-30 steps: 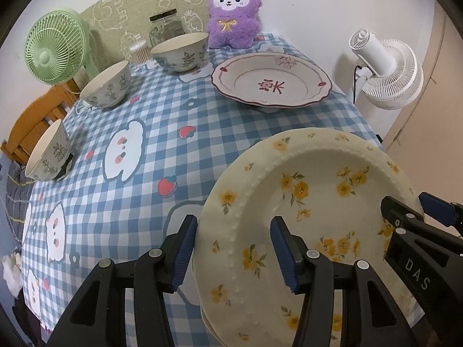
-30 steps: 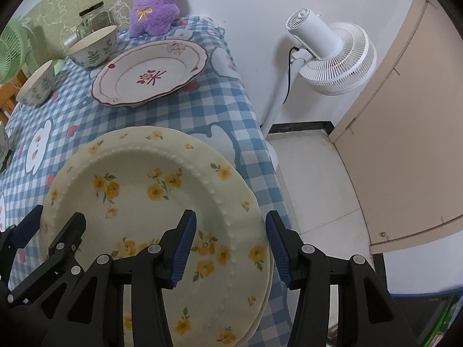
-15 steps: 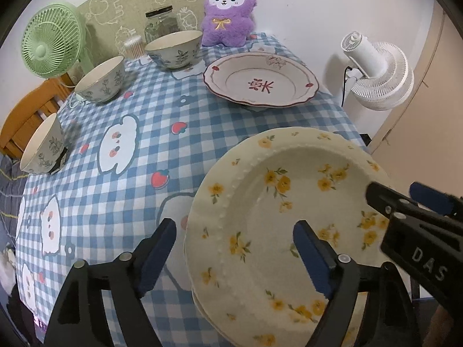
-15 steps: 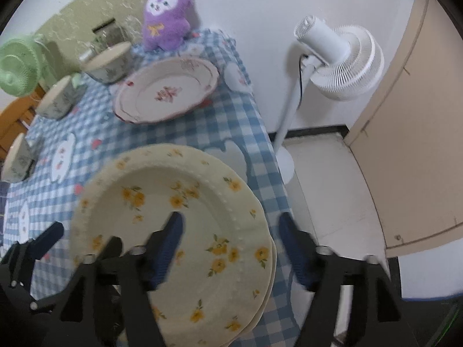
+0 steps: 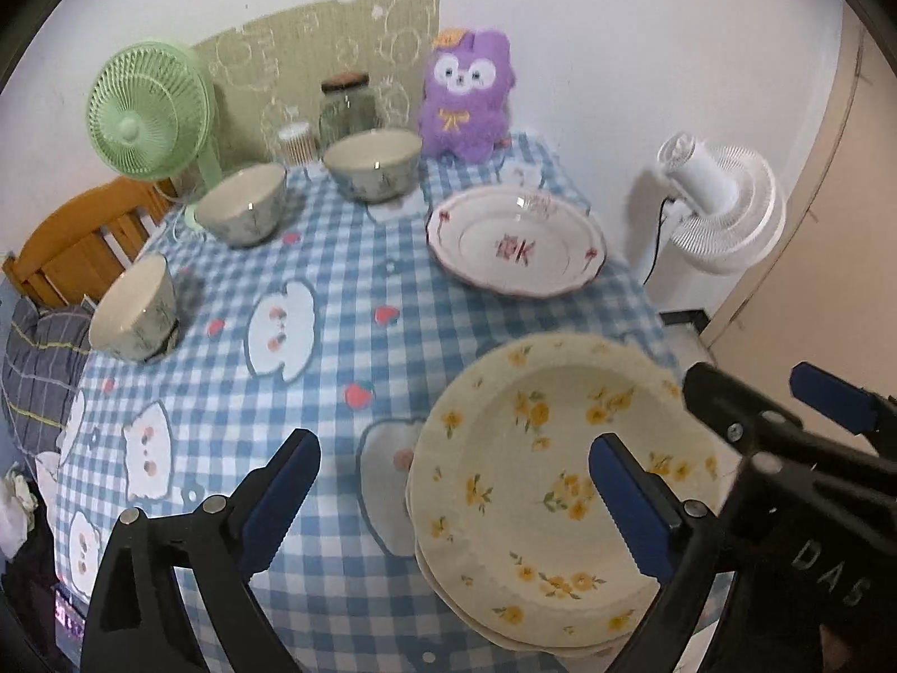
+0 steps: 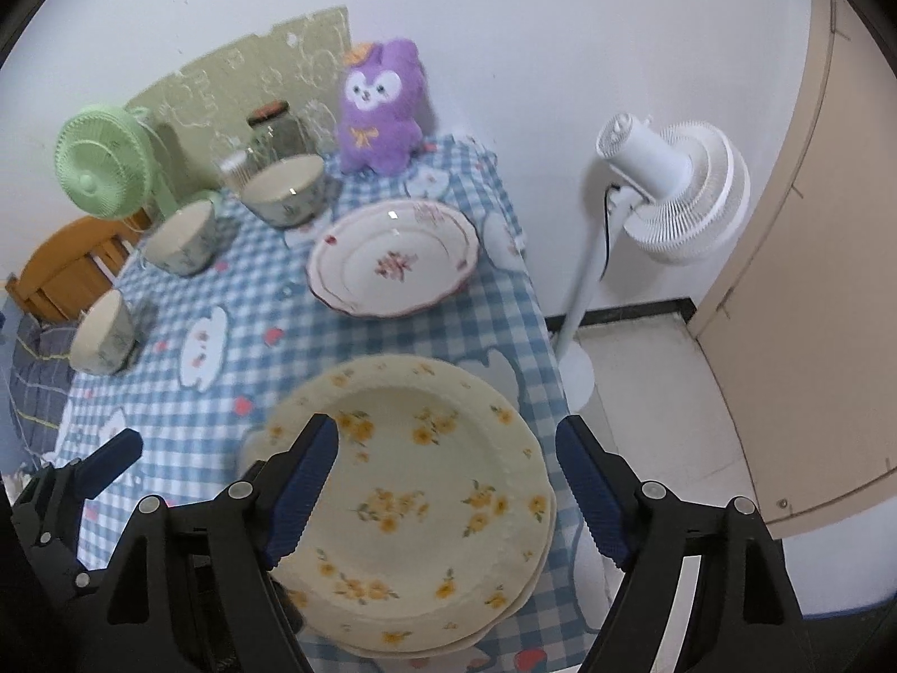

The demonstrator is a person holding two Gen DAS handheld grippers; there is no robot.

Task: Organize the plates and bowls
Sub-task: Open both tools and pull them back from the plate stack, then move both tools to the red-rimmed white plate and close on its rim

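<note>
**Stacked yellow plates sit near the table edge, both grippers free**

Plates with yellow flowers (image 6: 415,510) lie stacked, at least 2 deep by the rims showing, at the near right corner of the checked tablecloth (image 5: 336,303). The left gripper (image 5: 454,505) hangs above the stack's left side with its jaws spread wide and nothing between them; the right gripper (image 6: 448,493) is equally wide open over the stack and holds nothing either.

Farther back lies the red-trimmed plate (image 5: 516,249), well apart from the stack. 3 bowls stand separately along the left and back: the near bowl (image 5: 134,317), the middle bowl (image 5: 241,210) and the far bowl (image 5: 373,162).

Risks, as a judgement: the stack's right rim reaches close to the table's edge, so a nudge from either gripper could push it off toward the floor. The near bowl also sits by the left edge. Glazed rims look slippery, so a shallow pinch on the red-trimmed plate could let it tip out, and lowering it off-centre onto the scalloped stack could leave it rocking.
</note>
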